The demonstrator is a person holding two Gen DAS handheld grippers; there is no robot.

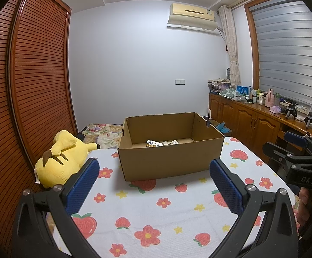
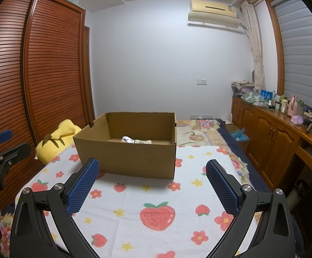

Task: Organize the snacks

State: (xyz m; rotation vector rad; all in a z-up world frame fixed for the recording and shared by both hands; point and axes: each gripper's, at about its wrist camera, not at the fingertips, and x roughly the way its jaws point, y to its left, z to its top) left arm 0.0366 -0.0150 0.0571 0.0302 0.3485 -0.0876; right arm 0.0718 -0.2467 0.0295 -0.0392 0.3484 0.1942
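Snacks (image 1: 162,143) mostly hidden behind box wall (image 1: 169,161)

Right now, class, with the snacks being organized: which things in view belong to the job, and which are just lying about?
Belongs to the job:
cardboard box
snack packets inside it
left gripper, open
right gripper, open

Just lying about:
yellow plush toy
strawberry blanket
clutter on the wooden sideboard

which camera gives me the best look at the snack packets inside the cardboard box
The left wrist view: snack packets show printed wrappers above the cardboard box front wall. The right wrist view shows only crumpled silvery tops.
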